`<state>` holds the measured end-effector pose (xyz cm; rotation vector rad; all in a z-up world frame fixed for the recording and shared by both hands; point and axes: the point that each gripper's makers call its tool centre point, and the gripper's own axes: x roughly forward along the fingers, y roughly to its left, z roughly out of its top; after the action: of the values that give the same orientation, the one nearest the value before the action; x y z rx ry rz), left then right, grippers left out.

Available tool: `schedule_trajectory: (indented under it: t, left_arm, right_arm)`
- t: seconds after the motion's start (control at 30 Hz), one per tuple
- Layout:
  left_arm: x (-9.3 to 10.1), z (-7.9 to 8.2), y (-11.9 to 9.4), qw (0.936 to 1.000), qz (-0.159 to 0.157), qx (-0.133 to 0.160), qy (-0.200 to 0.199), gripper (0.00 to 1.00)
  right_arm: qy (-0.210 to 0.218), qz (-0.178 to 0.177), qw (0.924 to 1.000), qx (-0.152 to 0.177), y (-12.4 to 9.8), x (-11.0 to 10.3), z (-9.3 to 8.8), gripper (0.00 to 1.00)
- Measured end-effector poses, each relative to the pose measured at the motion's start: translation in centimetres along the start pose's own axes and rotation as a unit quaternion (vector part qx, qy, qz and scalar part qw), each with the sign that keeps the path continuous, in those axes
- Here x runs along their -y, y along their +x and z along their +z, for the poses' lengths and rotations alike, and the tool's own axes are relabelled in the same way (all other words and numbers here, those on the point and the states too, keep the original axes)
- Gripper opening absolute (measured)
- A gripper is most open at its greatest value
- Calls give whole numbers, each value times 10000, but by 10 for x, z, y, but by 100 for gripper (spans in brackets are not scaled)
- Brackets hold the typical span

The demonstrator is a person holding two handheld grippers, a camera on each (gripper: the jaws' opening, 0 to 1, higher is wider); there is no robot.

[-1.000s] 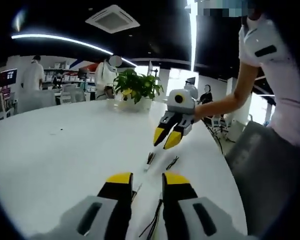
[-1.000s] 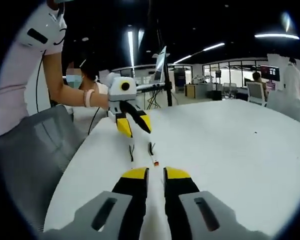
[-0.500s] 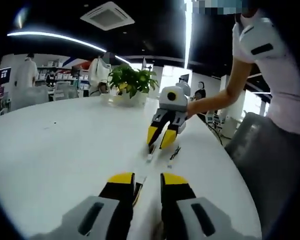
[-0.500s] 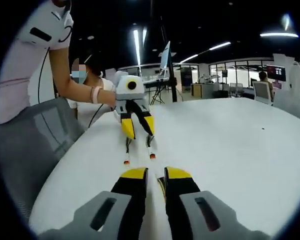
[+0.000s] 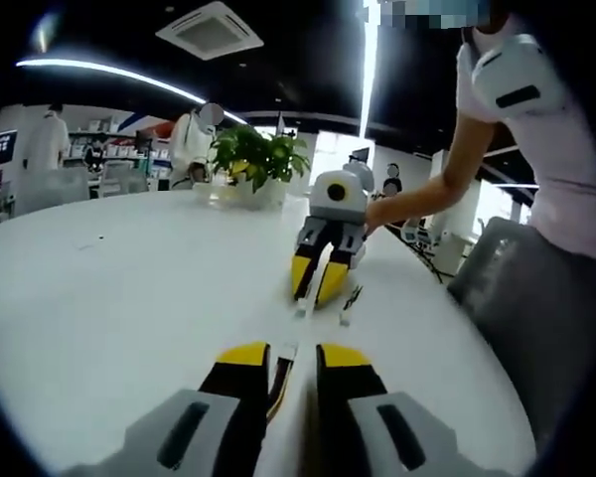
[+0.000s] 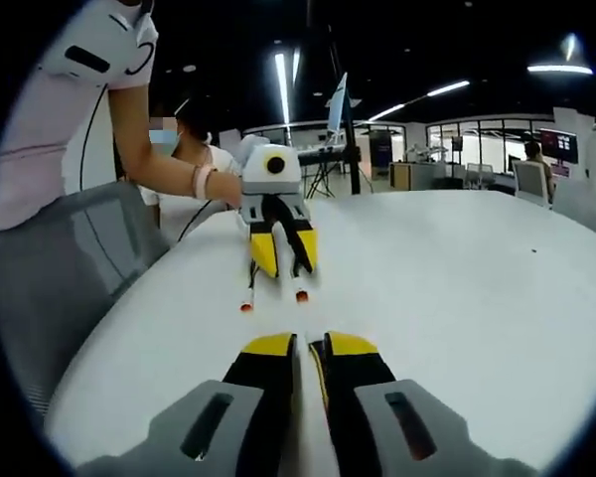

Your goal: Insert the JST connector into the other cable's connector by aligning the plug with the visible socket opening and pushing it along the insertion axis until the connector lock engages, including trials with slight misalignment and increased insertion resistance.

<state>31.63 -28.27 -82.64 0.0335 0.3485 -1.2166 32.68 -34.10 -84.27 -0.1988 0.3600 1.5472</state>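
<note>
— Both grippers have drawn closer together over the last second, haven't they?
— Yes. The left gripper [image 5: 290, 358] and the right gripper [image 6: 309, 346] now face tip to tip low over the white table [image 6: 457, 268]. Each has its jaws narrowed, and whether either clamps a wire I cannot tell
— And the connectors?
— The near cable [image 6: 246, 296] and the far cable [image 6: 299, 288] lie side by side between the grippers, with their long axes along the line joining them. The orange ends look nearer the left gripper
— The count?
— Two grippers, two cables, two orange ends
</note>
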Motion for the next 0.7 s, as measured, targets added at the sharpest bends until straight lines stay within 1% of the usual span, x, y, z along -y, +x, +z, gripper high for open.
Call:
schedule_trajectory:
  t: [0.17, 0.3, 0.5, 0.53, 0.7]
  left_arm:
    - [3, -1, 5, 9999, -70, -25, 68, 10]
    - [4, 0, 10, 9999, -64, -24, 75, 9]
    - [4, -7, 14, 9997, -88, -163, 138, 7]
    - [2, -6, 15, 9999, -76, -81, 113, 7]
    - [-5, -9, 14, 9999, 7, -31, 95, 1]
  right_arm:
    - [5, -42, 10000, -36, 2, 3, -2, 8]
    - [17, -52, 10000, -33, -1, 3, -1, 8]
    - [-33, -15, 9999, -119, -2, 1, -4, 7]
    - [-38, -12, 9999, -117, -2, 0, -4, 7]
    - [-17, -5, 10000, -86, -1, 1, -4, 5]
